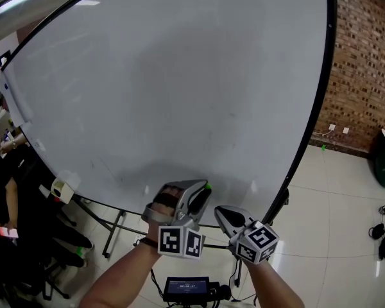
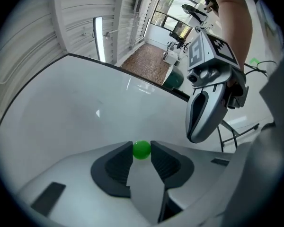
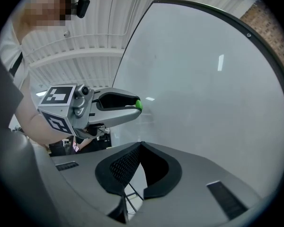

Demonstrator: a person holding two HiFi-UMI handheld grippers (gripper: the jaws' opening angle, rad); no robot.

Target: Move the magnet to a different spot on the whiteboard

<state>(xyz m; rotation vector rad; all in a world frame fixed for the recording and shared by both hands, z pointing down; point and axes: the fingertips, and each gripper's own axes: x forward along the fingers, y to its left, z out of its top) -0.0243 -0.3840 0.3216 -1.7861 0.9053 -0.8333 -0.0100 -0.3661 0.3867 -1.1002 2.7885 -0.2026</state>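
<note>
Right now the person is holding both grippers out low in front of the whiteboard (image 1: 179, 76), close to its bottom edge. The left gripper (image 1: 204, 191) is pinching the magnet (image 2: 141, 149), a small green ball, between the very tips of its two dark pads; the jaws are standing only as far apart as the ball is wide, and each pad is pressing on one side of it. The magnet is sitting right up against the whiteboard's surface, near the lower edge and a little right of the board's middle, though I cannot tell from here whether it is actually touching the board or hanging just off it.

The right gripper (image 3: 141, 144) is hovering just beside the left one, on the side nearer the whiteboard's right frame. Its jaws are closing together at the tips and gripping nothing, and it is staying clear of the magnet.

To the left of the whiteboard, below its corner, a person in dark clothes (image 1: 3, 191) is sitting. Past the whiteboard's right frame, a brick wall (image 1: 366, 56) is running along the back of the room.
</note>
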